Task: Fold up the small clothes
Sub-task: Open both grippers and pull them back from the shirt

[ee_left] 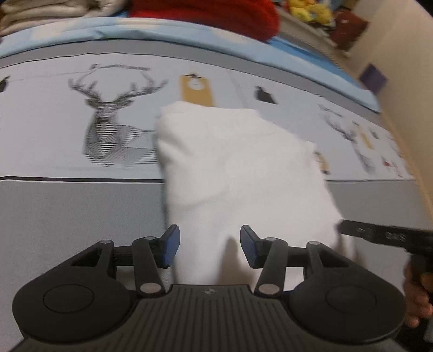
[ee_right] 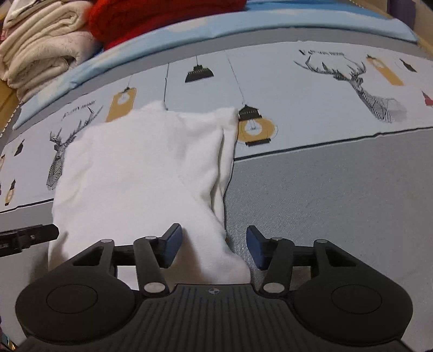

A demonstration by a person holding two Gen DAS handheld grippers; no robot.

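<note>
Garment: folded white soft-cotton garment [ee_left: 238, 173] lies flat on grey bedcover with deer and lantern print [ee_right: 338, 189], near edge toward both tongs
Left gripper [ee_left: 209, 245]: blue pads apart, garment's near left corner between them, pads not pressing
Right gripper [ee_right: 213, 245]: blue pads apart, garment's near right corner between them, unclamped
Far side: red knit fabric [ee_right: 151, 16], stacked cream towels [ee_right: 40, 46]

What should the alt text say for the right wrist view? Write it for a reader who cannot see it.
A folded white garment lies on a bed sheet printed with deer and lanterns, its near corner between the open blue pads of the right tool. The left tool pokes in at the left edge; cream blankets and a red knit sit behind.
</note>
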